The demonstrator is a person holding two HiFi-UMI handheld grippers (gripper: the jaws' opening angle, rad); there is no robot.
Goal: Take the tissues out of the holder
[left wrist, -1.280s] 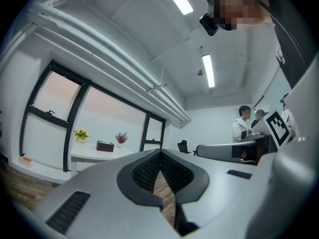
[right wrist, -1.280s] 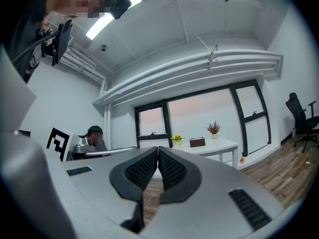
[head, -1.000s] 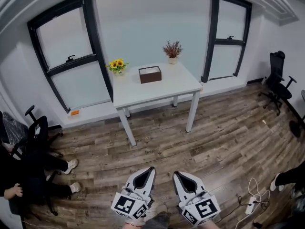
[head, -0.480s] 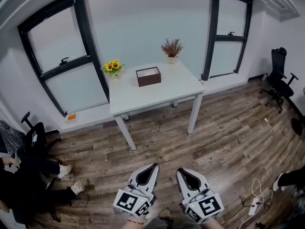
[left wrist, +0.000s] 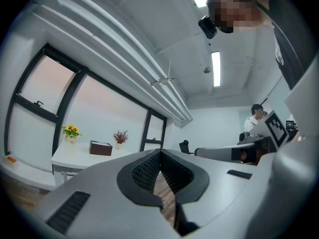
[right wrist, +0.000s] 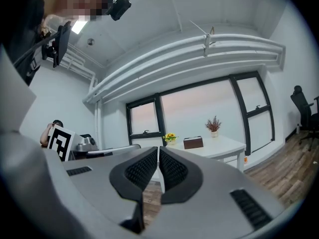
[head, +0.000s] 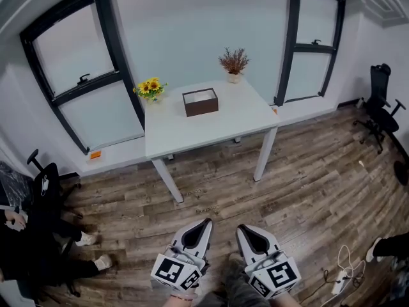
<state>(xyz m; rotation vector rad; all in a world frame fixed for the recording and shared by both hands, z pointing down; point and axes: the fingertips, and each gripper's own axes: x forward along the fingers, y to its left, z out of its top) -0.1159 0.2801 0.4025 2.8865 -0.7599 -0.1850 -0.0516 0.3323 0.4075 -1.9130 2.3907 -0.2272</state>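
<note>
While you stand back on the wood floor (head: 307, 178), the big windows (head: 77, 56) fill the far wall and the white desk (head: 211, 125) sits in front of them. A black office chair (head: 380, 101) is off in the right corner. A second black chair (head: 45, 189) is by the left wall, with a person (head: 57, 270) sitting near it. Only floor lies between you and the desk.

On the desk, a pot of dry red-brown plants (head: 234, 61) stands at the back and yellow flowers (head: 151, 87) stand at the back left corner. The brown tissue holder (head: 200, 103) sits between them, a bit nearer to you. White tissues (head: 200, 95) show in its open top. A white power strip (head: 339, 279) lies on the floor by your right side, and a small orange thing (head: 95, 154) sits on the low ledge under the left window.

Your left tool (head: 205, 222) and right tool (head: 240, 228) are side by side, low down, both pointing at the desk. Each has its jaws pressed together with nothing between them. The tissue holder is well apart from both, straight ahead across the floor, and neither tool touches it.
</note>
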